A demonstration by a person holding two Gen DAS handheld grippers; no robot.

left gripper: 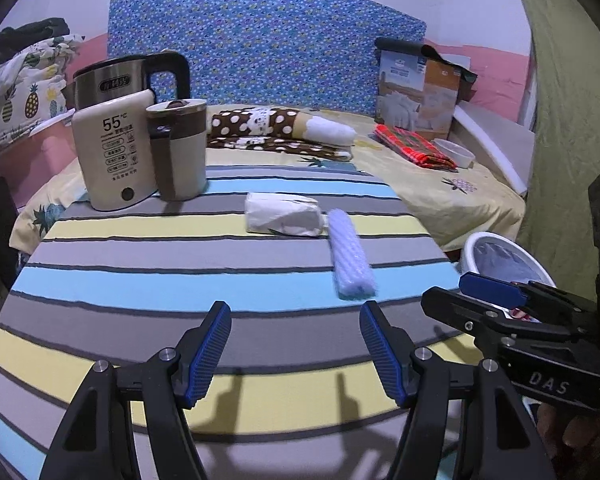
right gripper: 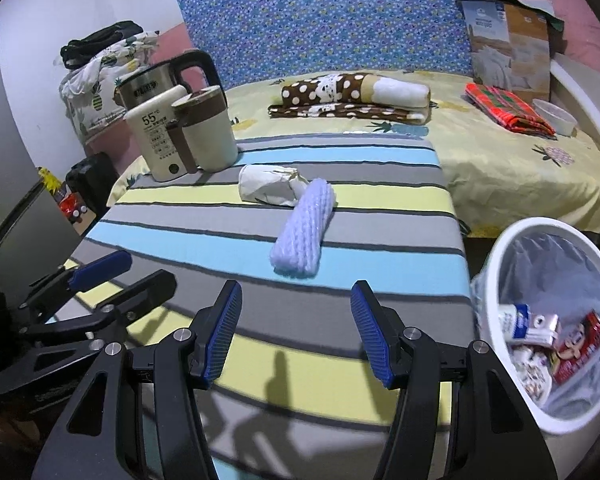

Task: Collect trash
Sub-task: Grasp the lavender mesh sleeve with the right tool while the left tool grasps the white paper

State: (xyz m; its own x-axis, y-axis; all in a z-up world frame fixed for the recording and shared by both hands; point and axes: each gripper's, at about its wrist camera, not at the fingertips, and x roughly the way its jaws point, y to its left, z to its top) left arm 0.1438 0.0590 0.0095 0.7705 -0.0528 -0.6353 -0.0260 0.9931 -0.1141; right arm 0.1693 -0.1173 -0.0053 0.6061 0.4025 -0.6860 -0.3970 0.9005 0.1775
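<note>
On the striped table (right gripper: 340,160), a kettle (right gripper: 162,80), a cream jug (right gripper: 160,140) and a mug (right gripper: 210,136) stand at far left. The left gripper (left gripper: 296,354) hovers open and empty. Mid-table lie a paper wad (right gripper: 270,186) and foam sleeve (right gripper: 304,232), touching. The right gripper (right gripper: 296,332) gapes empty. The bin (right gripper: 496,280) stands right, trash inside.

Two handheld grippers of matte black plastic. Left gripper (left gripper: 295,350): angular black arms with triangular cut-outs, silver round screw heads at the joints, blue ribbed pads (left gripper: 210,354) on the fingers. Right gripper (right gripper: 296,334): same build, same blue ribbed pads (right gripper: 370,334); pale letters "DAS" on its black body.
</note>
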